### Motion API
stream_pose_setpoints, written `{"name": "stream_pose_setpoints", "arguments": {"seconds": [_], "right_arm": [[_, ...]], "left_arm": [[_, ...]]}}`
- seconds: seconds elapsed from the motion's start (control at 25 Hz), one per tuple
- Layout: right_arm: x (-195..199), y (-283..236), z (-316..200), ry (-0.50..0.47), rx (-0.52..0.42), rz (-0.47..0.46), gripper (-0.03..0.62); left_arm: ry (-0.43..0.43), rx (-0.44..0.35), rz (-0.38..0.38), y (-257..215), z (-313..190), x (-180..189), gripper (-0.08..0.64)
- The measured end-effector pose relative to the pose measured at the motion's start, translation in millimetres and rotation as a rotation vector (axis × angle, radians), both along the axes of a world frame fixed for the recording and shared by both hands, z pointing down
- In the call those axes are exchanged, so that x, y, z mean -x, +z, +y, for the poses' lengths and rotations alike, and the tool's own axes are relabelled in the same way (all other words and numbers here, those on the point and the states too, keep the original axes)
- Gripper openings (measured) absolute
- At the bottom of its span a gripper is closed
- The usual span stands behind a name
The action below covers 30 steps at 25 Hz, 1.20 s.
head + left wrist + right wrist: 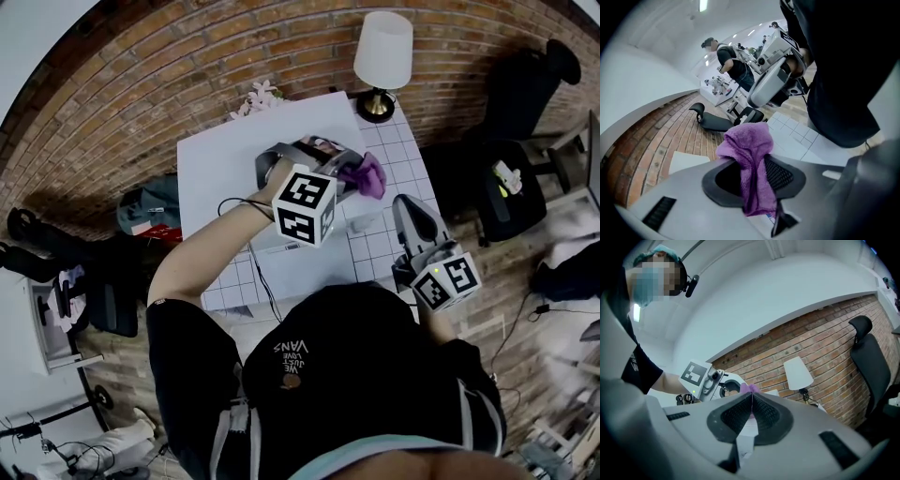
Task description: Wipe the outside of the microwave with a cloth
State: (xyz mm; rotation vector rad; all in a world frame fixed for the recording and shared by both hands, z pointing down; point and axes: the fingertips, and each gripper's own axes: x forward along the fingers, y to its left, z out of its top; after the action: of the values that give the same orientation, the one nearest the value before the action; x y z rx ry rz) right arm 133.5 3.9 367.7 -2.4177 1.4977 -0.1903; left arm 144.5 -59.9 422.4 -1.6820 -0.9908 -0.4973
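From the head view, the white microwave stands on a white tiled table, seen from above. My left gripper hangs over the microwave's right edge, shut on a purple cloth. In the left gripper view the cloth is pinched between the jaws of the left gripper and bunches up above them. My right gripper is lower right, over the table's near right part, shut with nothing between its jaws. The right gripper view shows that gripper closed, with the cloth just beyond.
A lamp with a white shade stands at the table's far right corner, and pale flowers sit behind the microwave. A brick wall lies behind. Black office chairs stand to the right. A black cable runs down the table front.
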Motion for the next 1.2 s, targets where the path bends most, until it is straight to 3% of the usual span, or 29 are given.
{"name": "stream_pose_setpoints", "arguments": {"seconds": [0.2,0.36,0.52,0.64,0.88,1.04,1.2], "right_arm": [[-10.4,-12.0,-13.0,-0.071,-0.014,0.022,0.003],[-16.1,-26.3,-38.1,-0.182,-0.035,0.044,0.003],[-2.1,-33.4,-74.3,-0.311,-0.016,0.09,0.004],[22.1,-37.4,-101.7,-0.349,-0.019,0.106,0.004],[85.6,-35.0,-152.2,-0.285,-0.03,0.086,0.004],[138.7,-26.5,-180.2,-0.209,-0.036,0.064,0.004],[181.9,-14.4,-200.8,-0.145,-0.029,0.029,0.004]], "left_arm": [[-0.126,0.216,0.04,-32.6,-14.5,-1.0,0.141],[-0.265,0.386,0.079,-57.7,-46.4,11.7,0.141],[-0.411,0.534,0.161,-83.2,-96.5,42.5,0.141],[-0.506,0.587,0.236,-99.6,-146.0,83.1,0.141],[-0.638,0.721,0.309,-106.1,-242.0,186.5,0.141],[-0.661,0.764,0.291,-81.2,-286.6,248.8,0.141],[-0.686,0.899,0.282,-45.7,-313.1,287.7,0.141]]}}
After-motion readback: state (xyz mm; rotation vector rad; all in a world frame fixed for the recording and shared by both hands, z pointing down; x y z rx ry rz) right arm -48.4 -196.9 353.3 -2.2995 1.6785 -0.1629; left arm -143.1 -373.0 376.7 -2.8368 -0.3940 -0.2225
